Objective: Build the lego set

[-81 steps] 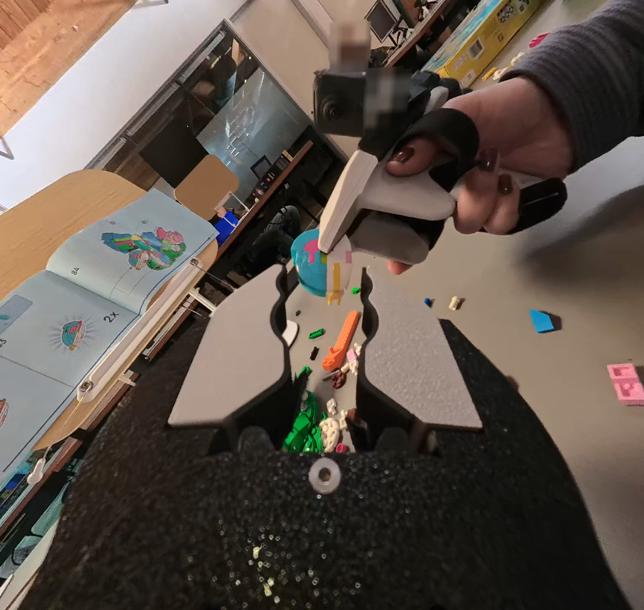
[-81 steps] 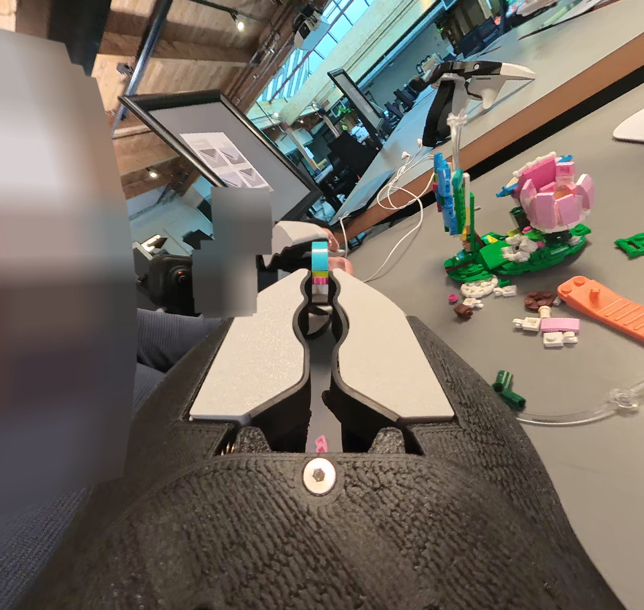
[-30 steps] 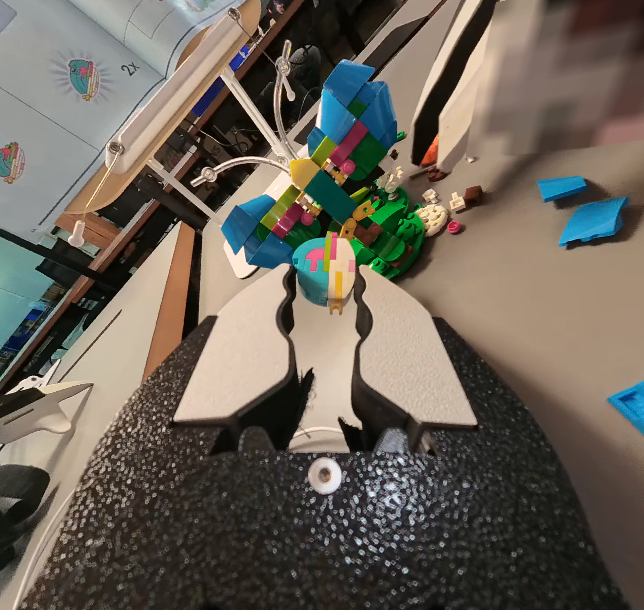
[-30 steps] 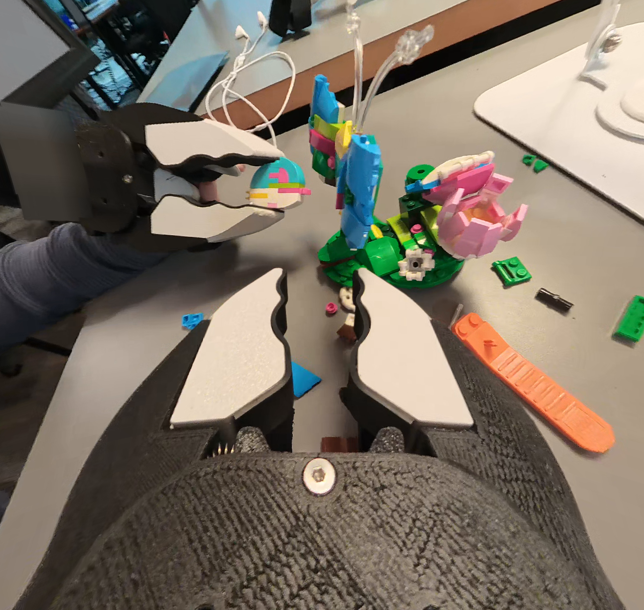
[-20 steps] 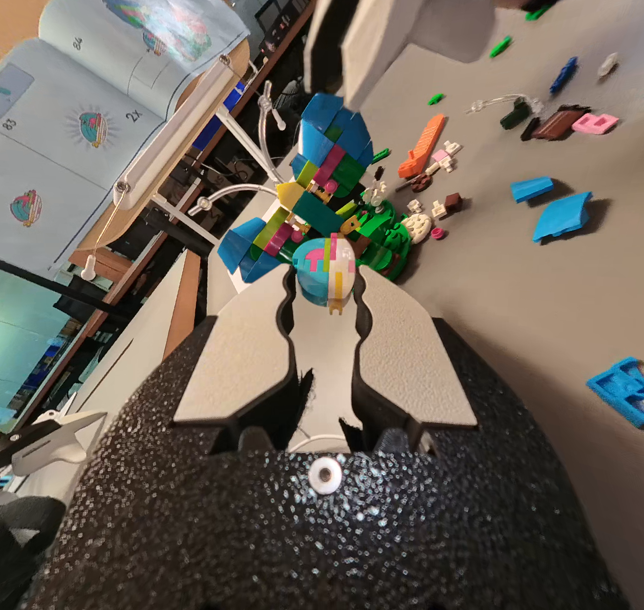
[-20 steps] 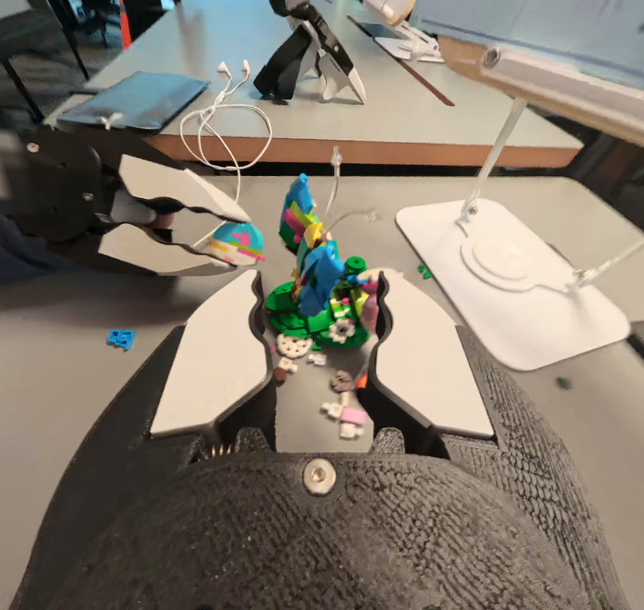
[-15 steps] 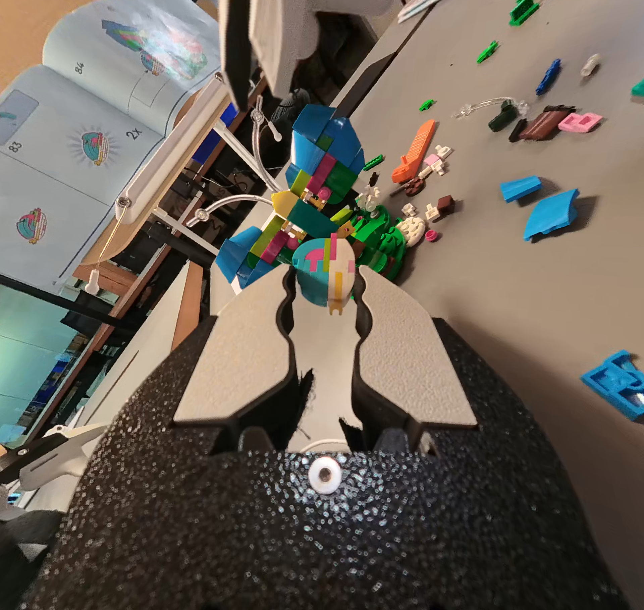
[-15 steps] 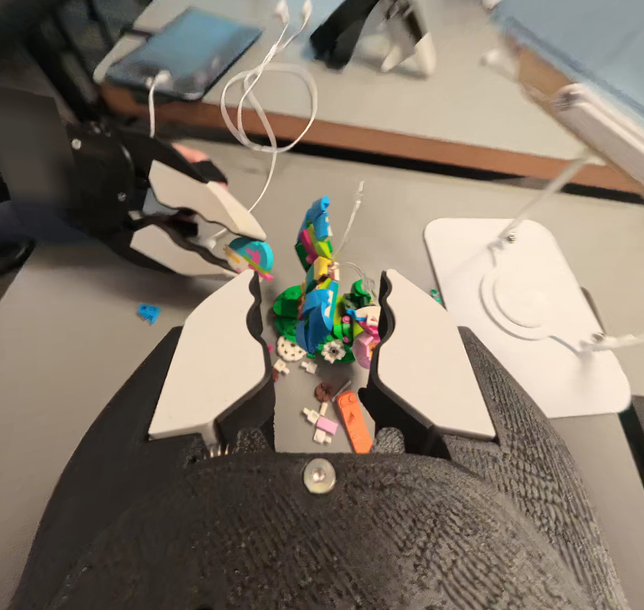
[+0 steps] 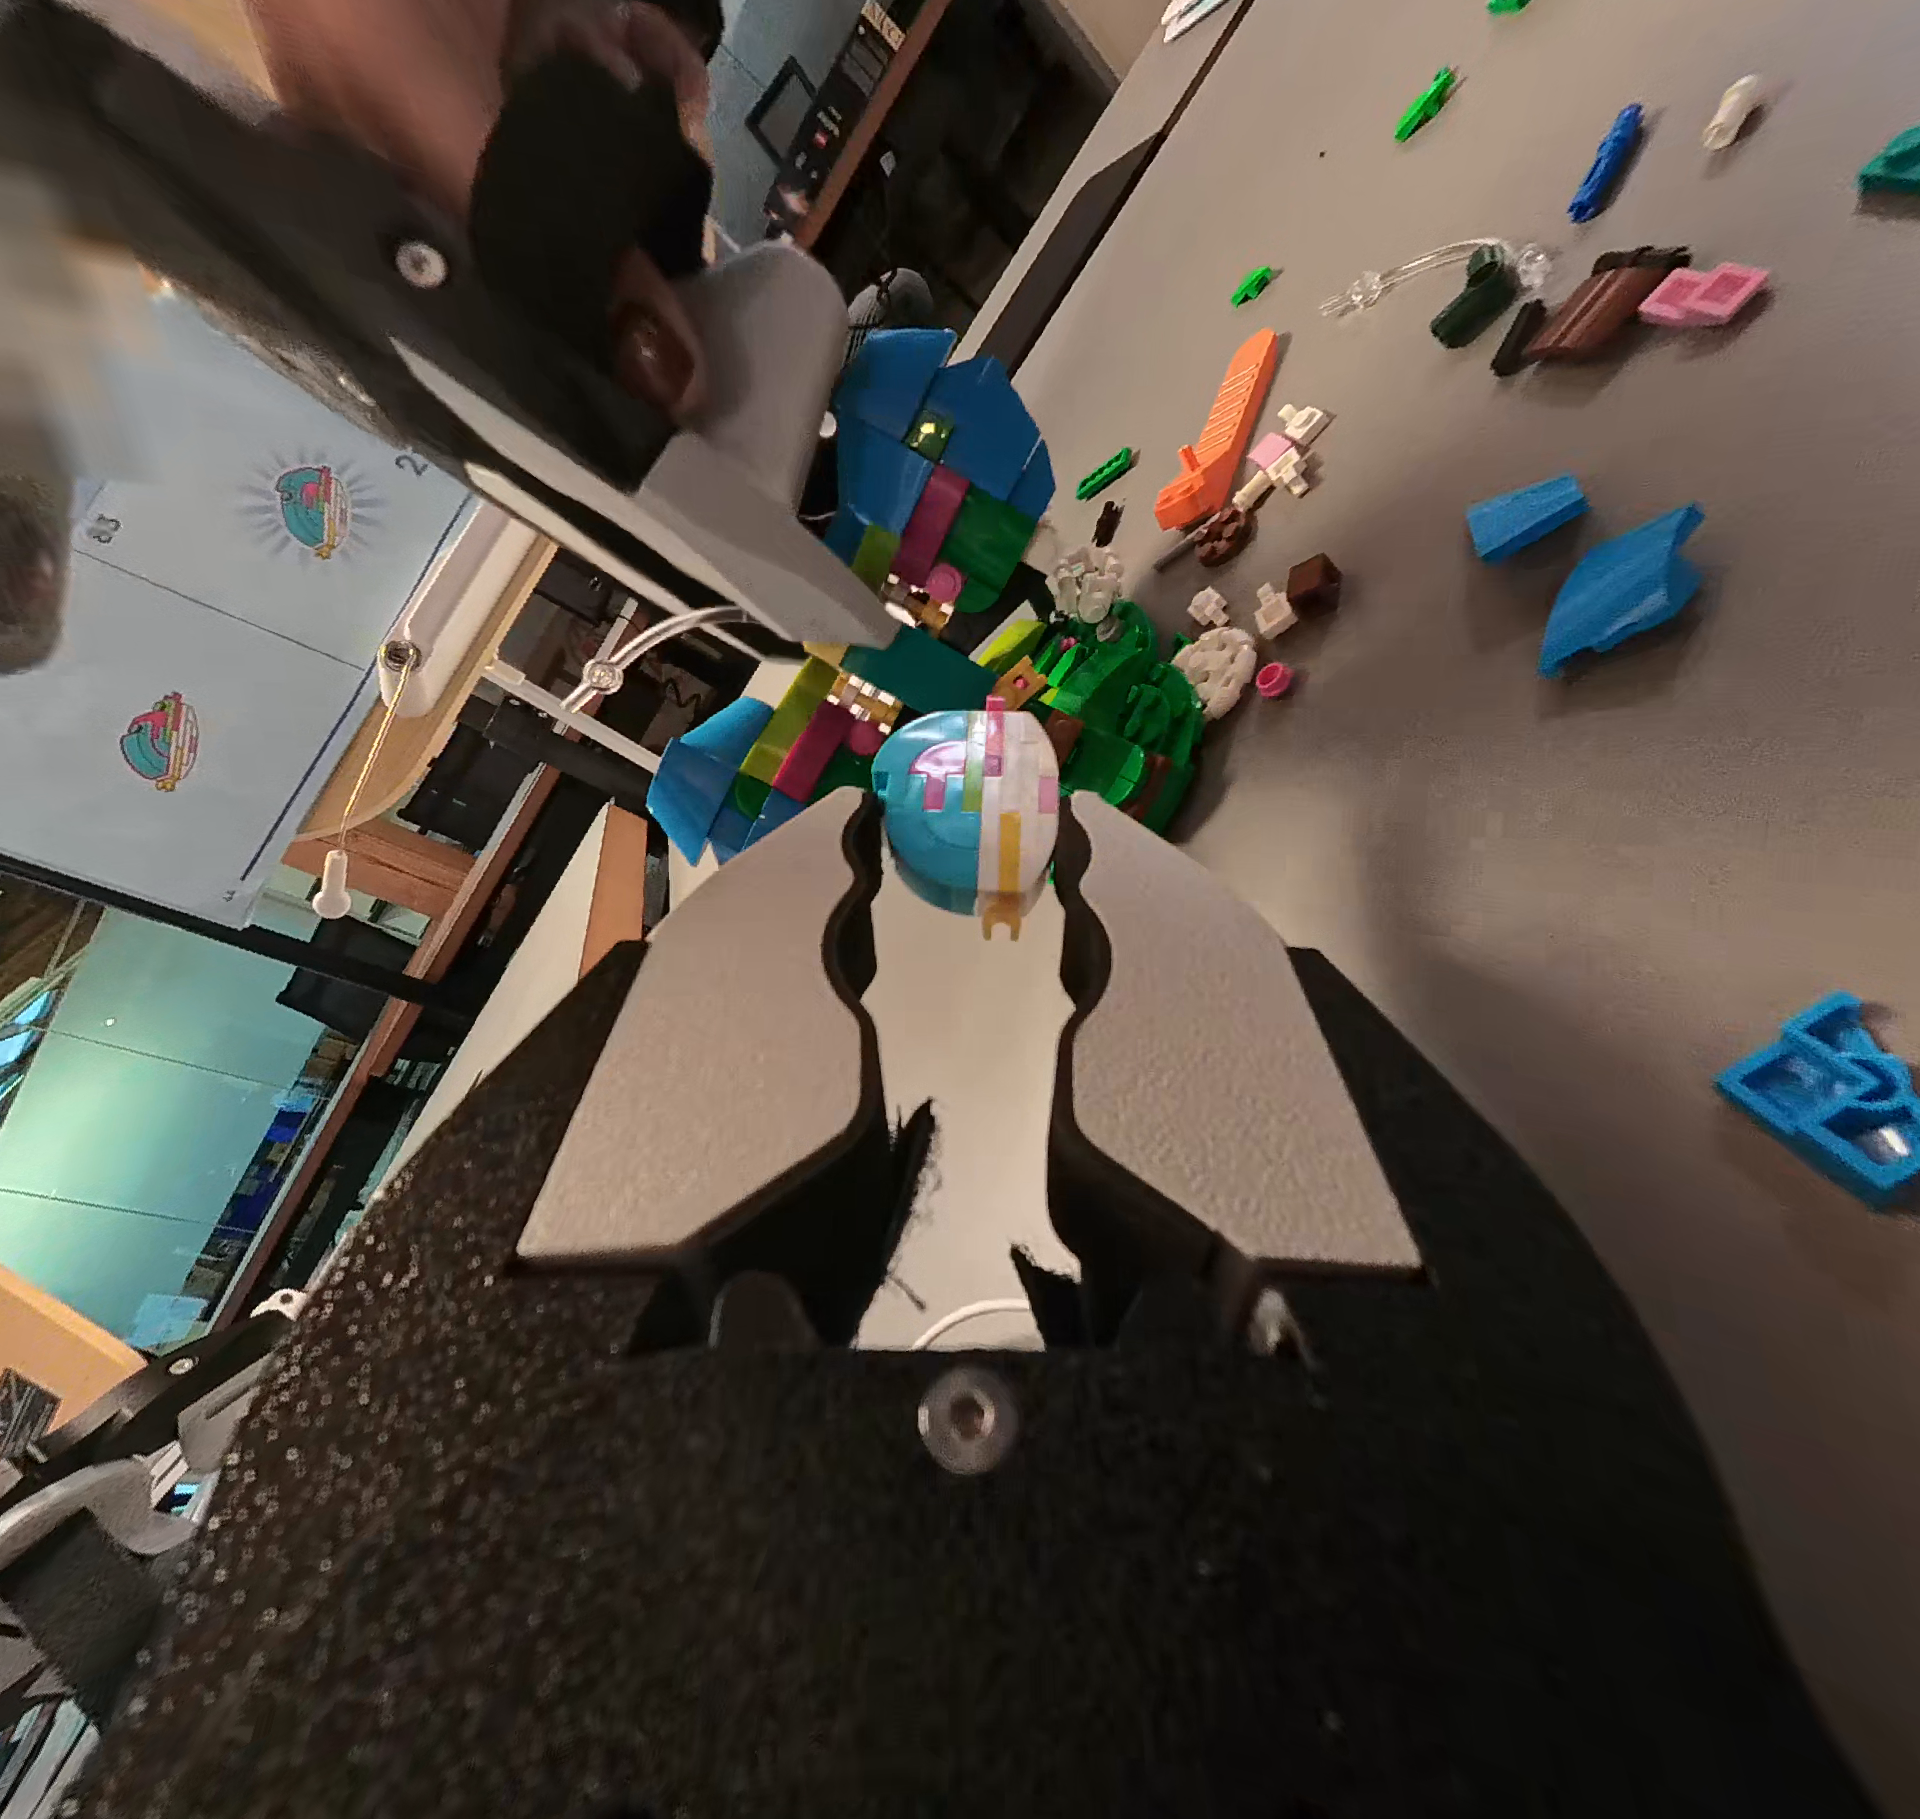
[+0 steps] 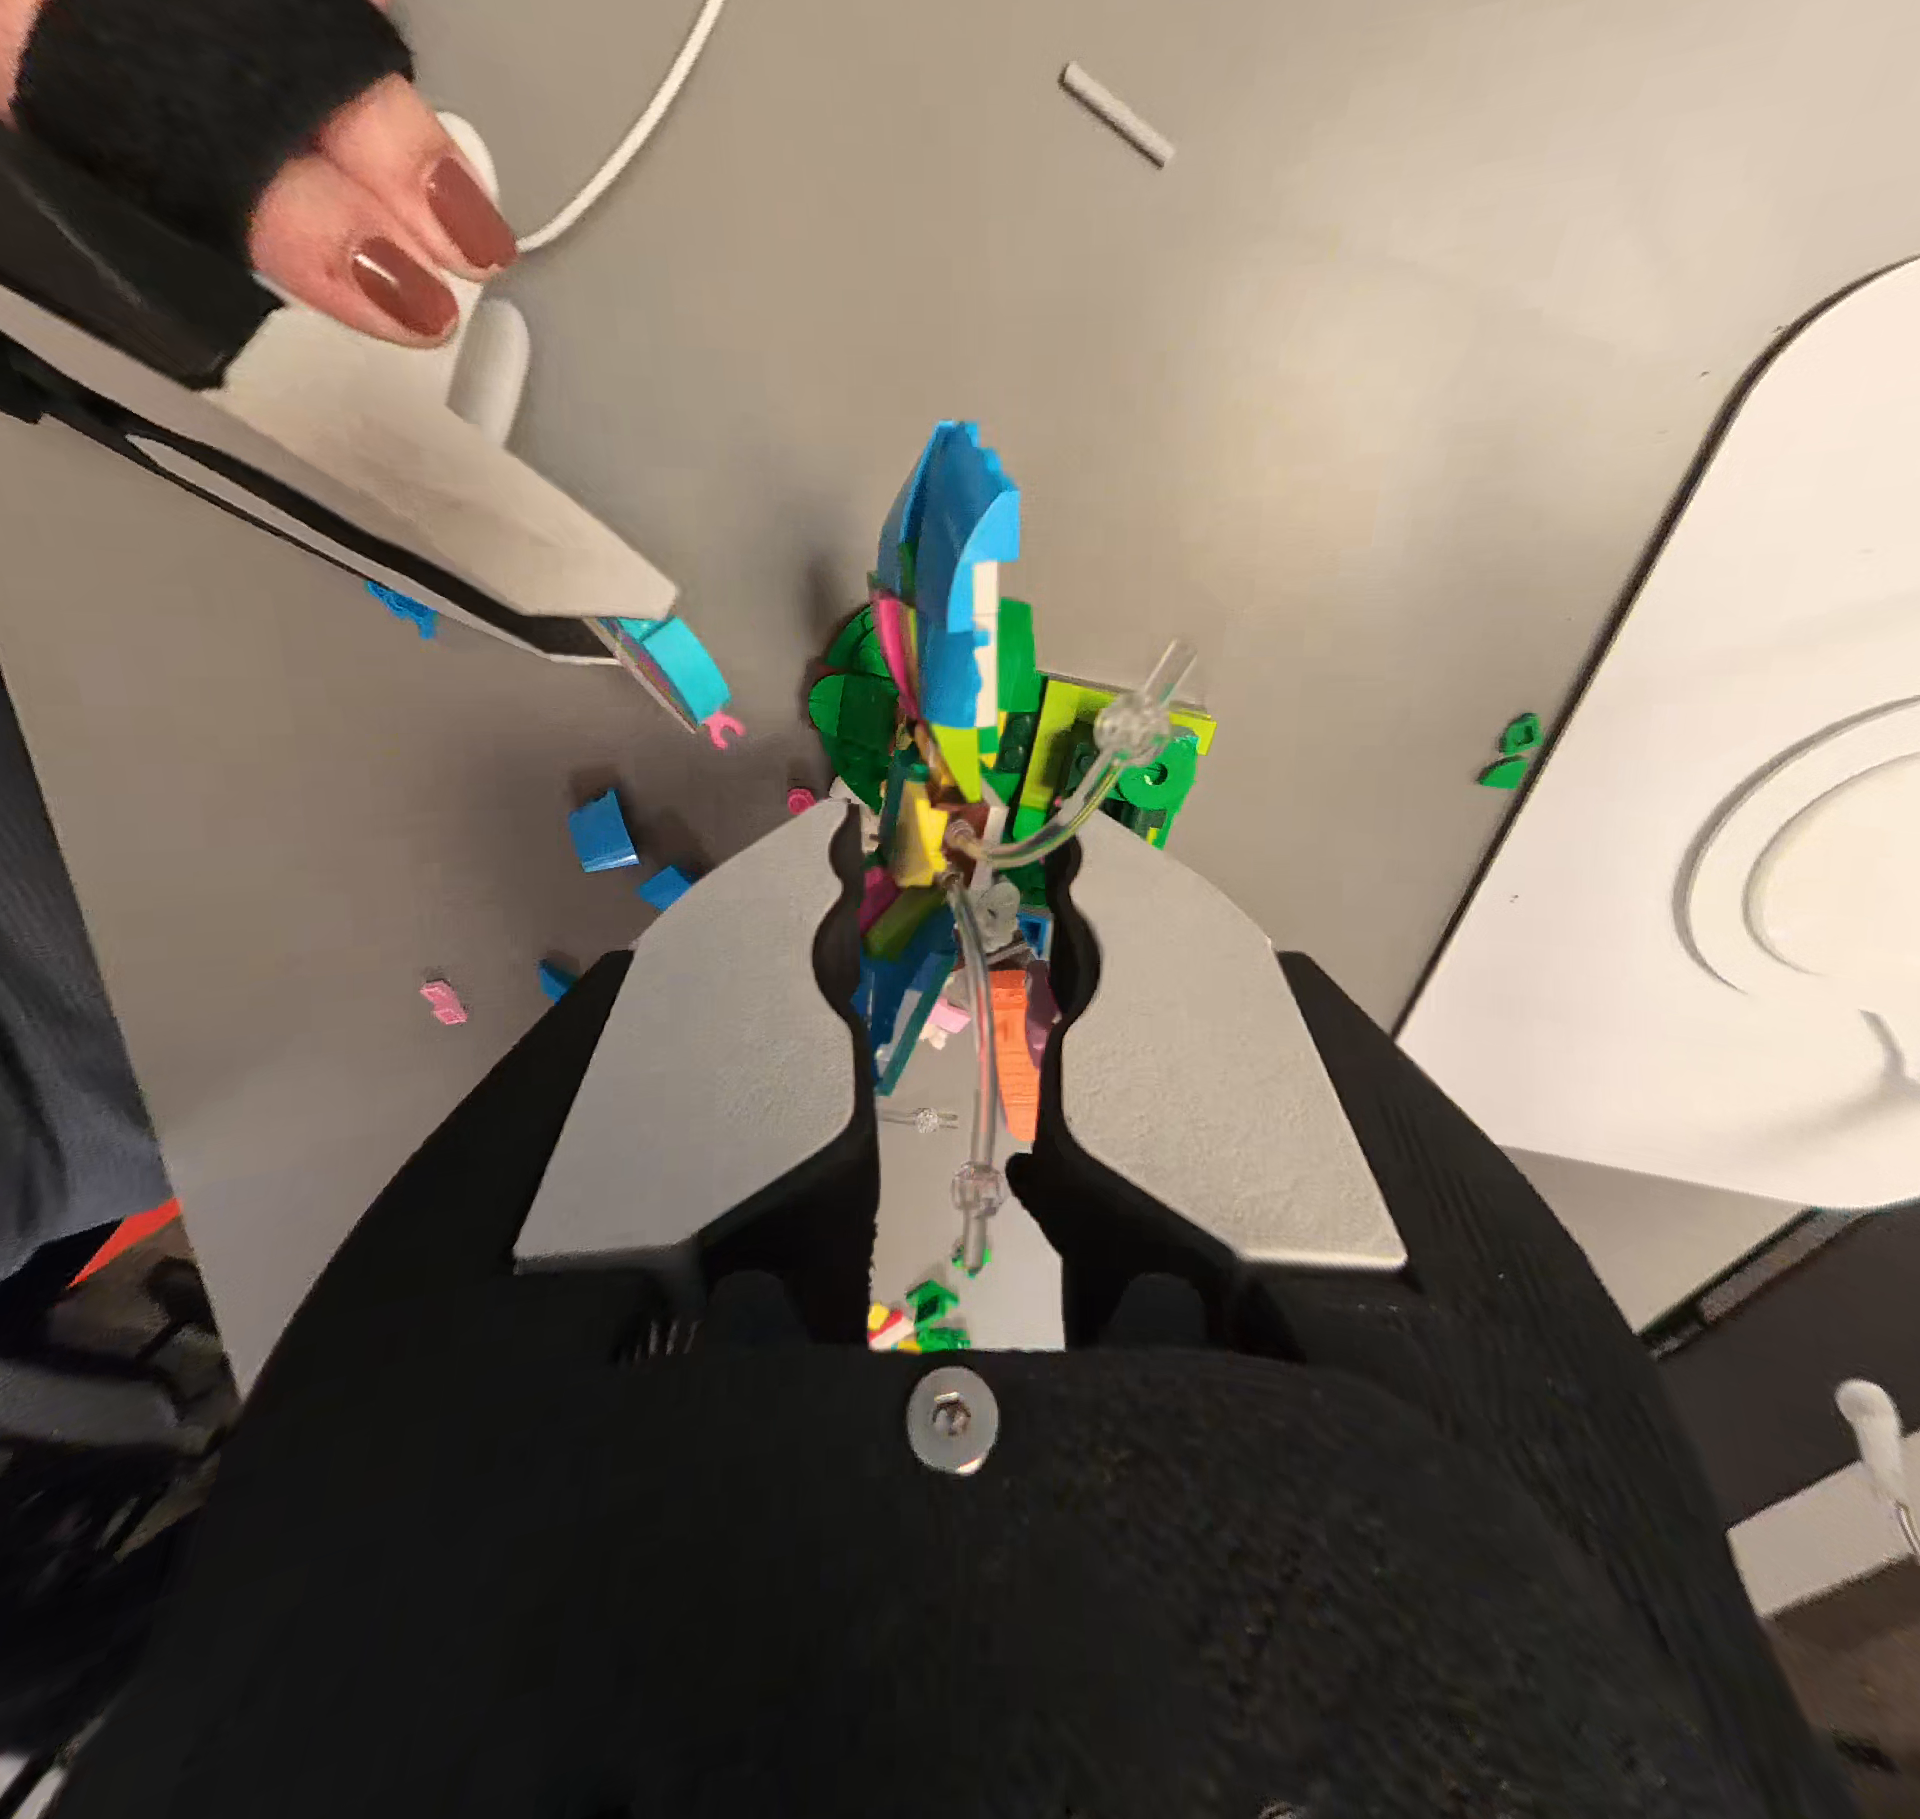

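Grey table point(image 9: 1558, 834), left gripper point(image 9: 966, 819) fingers clamping rounded teal-white-pink piece point(image 9: 966, 813), right gripper point(image 10: 956, 824) fingers parted around blue-green model point(image 10: 951, 626).

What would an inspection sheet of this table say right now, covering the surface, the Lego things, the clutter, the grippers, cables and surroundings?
Surface: grey table, loose bricks scattered.
Job's things: flower model standing upright on a green base; small turquoise dome piece held off the table.
Clutter: orange brick separator, blue pieces, a pink plate.
Grippers: left gripper shut on the dome piece; right gripper open, fingers either side of the model's top.
Cables: white cable on the table.
Surroundings: white stand base; open instruction booklet on its holder.
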{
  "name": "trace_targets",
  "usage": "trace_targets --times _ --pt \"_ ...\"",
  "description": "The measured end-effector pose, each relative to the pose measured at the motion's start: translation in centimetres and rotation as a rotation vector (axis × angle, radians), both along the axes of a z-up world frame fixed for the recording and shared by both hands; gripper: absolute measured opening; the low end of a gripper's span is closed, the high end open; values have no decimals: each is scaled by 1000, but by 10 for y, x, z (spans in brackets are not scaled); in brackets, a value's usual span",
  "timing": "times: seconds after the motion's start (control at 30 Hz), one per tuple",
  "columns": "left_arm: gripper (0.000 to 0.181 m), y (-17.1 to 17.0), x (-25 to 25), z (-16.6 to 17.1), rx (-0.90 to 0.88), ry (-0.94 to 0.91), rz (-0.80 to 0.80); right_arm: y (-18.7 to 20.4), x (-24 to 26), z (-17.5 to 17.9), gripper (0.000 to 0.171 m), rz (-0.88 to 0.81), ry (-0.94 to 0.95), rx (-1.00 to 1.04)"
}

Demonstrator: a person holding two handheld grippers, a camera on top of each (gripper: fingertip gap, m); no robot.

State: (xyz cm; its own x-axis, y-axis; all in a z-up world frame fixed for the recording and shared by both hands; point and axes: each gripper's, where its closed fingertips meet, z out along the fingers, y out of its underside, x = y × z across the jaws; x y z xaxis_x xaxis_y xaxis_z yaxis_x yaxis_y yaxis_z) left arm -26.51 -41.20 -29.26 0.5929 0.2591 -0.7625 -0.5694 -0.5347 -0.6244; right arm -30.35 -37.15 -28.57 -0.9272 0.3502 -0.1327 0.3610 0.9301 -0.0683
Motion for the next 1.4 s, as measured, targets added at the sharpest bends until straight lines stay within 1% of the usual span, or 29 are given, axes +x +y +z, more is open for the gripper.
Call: trace_targets --times 0.17,0.33,0.4,0.53,0.67,0.83,0.93,1.07,1.13,1.2,1.3,1.4 --pt "32 -1 0 1 8 -10 -2 3 3 -8 27 -5 -78 25" --pt "32 -2 1 2 16 -23 -7 2 7 -14 25 4 -106 21" --pt "32 -2 1 1 14 -21 -7 1 9 -15 21 5 -125 15" --pt "32 -2 1 1 9 -25 -6 1 9 -16 21 14 -131 -3" --pt "32 -3 0 1 22 -46 -5 0 12 -14 19 26 -138 -72" --pt "32 -3 2 1 34 -78 -22 2 21 -5 18 -20 -216 -227" --pt "32 -2 4 1 46 -114 -36 6 24 -1 19 -19 -231 -297" --pt "32 -4 1 0 93 -240 -53 8 28 0 19 -1 -233 -345" --pt "32 -7 -4 4 112 -226 -41 7 30 0 19 19 -235 -359" --pt "32 -8 -6 8 113 -168 -52 7 32 -1 19 47 -235 -371" --pt "32 -5 -2 1 51 -130 -87 4 35 0 19 66 -244 -403" --pt "32 -1 0 -7 16 -162 -98 1 34 1 19 68 -231 -444"
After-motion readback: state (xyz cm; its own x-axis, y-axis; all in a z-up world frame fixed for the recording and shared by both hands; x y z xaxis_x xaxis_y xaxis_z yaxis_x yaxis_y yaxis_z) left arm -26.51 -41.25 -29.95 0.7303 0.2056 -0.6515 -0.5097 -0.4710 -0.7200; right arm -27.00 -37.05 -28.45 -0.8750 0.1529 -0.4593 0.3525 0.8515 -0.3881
